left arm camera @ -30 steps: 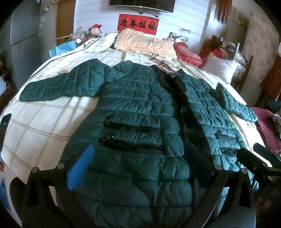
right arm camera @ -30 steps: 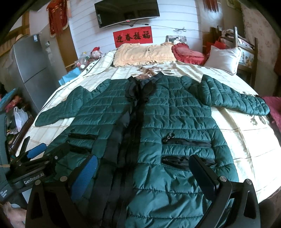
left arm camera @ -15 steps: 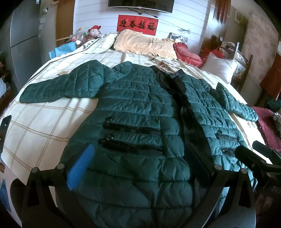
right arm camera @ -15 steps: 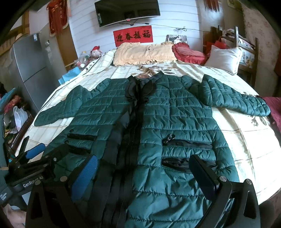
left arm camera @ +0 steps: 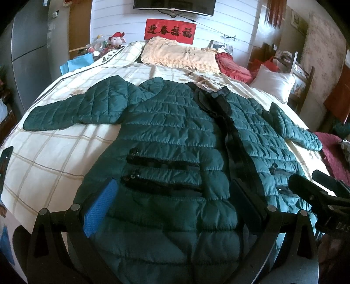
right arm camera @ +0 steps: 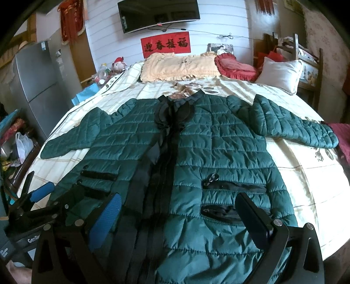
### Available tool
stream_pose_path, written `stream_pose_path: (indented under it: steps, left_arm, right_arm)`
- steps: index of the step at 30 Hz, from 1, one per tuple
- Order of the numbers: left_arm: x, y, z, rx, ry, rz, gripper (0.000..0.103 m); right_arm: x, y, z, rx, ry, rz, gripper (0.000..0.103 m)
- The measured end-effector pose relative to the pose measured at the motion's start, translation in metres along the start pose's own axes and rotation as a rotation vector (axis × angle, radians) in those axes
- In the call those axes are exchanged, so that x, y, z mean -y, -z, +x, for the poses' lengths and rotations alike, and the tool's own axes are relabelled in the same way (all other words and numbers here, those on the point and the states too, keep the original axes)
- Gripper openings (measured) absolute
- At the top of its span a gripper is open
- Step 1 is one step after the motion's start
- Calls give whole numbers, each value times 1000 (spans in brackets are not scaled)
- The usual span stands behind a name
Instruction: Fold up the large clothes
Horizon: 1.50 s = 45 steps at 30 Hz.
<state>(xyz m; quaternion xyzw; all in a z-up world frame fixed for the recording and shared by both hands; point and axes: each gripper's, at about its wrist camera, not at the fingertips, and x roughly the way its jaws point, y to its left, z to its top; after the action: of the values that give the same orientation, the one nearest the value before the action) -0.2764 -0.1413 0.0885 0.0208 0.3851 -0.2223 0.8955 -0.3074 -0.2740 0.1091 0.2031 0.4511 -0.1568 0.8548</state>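
Nothing shifted, green jacket (left arm camera: 175,135) flat, both hand-held grippers (left arm camera: 172,201) (right arm camera: 179,216) spread apart, red banner (right arm camera: 165,44) Chinese characters

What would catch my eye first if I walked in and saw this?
A big dark green quilted jacket lies spread front-up across the checked bedspread, both sleeves stretched out to the sides. Beyond it, a red banner with black characters hangs on the white wall under a television. At the jacket's near hem, the left gripper and the right gripper are both open.
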Motion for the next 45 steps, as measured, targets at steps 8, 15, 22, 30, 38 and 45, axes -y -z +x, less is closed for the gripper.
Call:
stream_pose_path:
  steps: [8, 15, 22, 30, 38, 45]
  left_arm:
    - [-1, -8, 6, -6, -3, 4, 103]
    - [-11, -16, 9, 9, -15, 4, 103]
    - [-15, -24, 12, 20, -20, 2, 103]
    - [-17, -32, 17, 20, -37, 12, 103]
    - [-32, -51, 21, 36, -65, -3, 103]
    - [-47, -69, 29, 39, -96, -17, 103]
  right_arm:
    - [-5, -5, 5, 1, 8, -5, 103]
    - [-7, -9, 11, -5, 14, -14, 103]
    - [-8, -16, 16, -3, 13, -6, 103]
    - [-7, -27, 24, -8, 9, 1, 103]
    - [-5, -56, 31, 24, -31, 22, 103]
    - [-4, -81, 40, 48, -10, 4, 103]
